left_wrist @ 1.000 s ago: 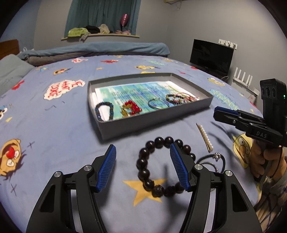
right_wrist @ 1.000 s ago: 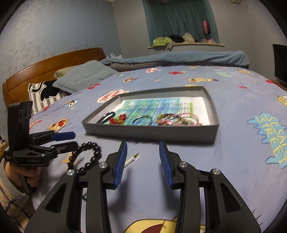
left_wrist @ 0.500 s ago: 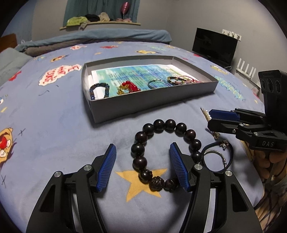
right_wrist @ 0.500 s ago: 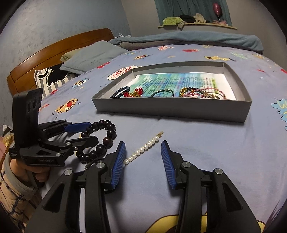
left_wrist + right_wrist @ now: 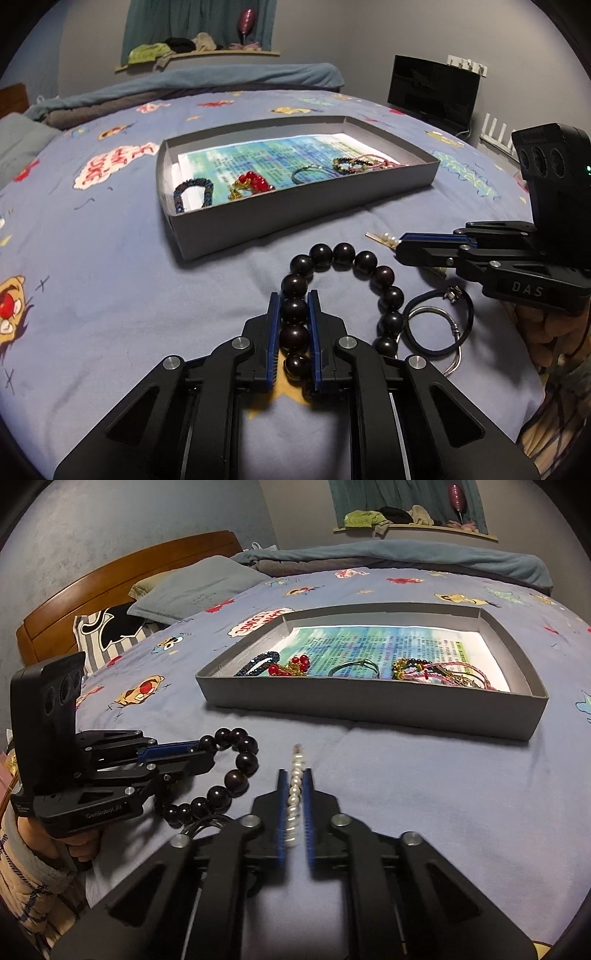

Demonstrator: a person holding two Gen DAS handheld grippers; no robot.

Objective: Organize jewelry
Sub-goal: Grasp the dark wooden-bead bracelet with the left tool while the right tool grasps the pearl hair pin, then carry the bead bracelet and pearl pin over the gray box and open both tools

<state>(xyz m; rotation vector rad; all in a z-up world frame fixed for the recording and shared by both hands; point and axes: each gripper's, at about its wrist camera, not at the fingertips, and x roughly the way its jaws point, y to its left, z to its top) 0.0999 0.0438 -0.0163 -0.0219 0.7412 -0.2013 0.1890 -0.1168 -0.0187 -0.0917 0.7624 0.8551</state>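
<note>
Blue-padded left gripper (image 5: 294, 306) has closed on bead bracelet (image 5: 386, 295); right gripper (image 5: 295, 781) on pearl clip (image 5: 296, 775).

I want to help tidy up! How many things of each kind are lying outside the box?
Bead bracelet: 1
Pearl clip: 1
Black cord: 1
Silver ring: 1
Total: 4

I see a blue bedsheet (image 5: 110, 280) printed with cartoon faces and stars, a grey tray (image 5: 295, 210) lined with teal printed paper, dark glossy beads (image 5: 343, 254), white pearls (image 5: 295, 794), and black tools with blue pads (image 5: 274, 332).
</note>
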